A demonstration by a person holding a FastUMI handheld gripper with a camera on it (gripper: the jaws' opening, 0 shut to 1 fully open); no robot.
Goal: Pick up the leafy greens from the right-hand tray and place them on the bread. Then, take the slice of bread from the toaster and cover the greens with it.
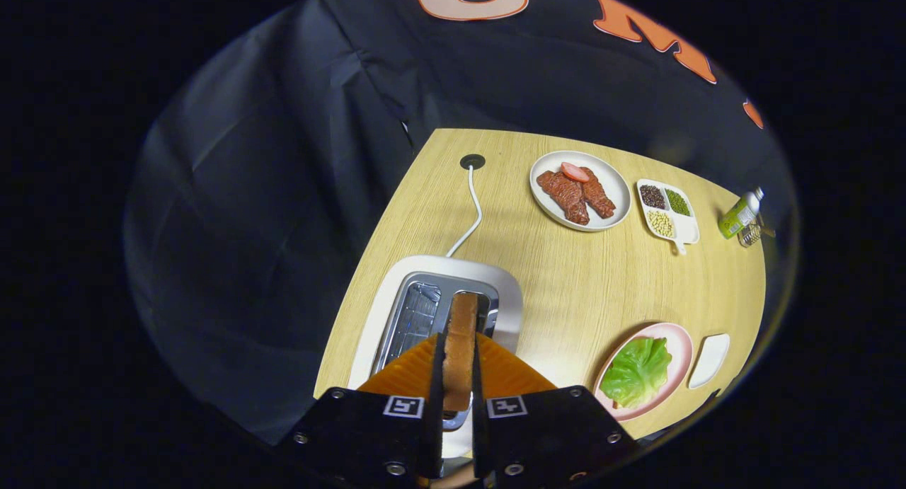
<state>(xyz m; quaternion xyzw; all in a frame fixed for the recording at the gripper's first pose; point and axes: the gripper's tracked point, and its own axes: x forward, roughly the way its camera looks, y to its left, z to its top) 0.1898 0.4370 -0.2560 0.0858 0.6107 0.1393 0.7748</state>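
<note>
The slice of bread (460, 351) stands on edge, pinched between both fingers of the gripper (458, 376), directly above the toaster (439, 298); its far end is over a slot. Right of the toaster, a pink plate (678, 342) carries the leafy greens (637, 370), with a small white dish (709, 360) just beside it. Beyond the toaster on the counter (580, 284) sit a meat plate (580, 190), a divided dish of beans (667, 211) and a bottle (740, 214). A white cord (473, 213) leads away from the toaster.
</note>
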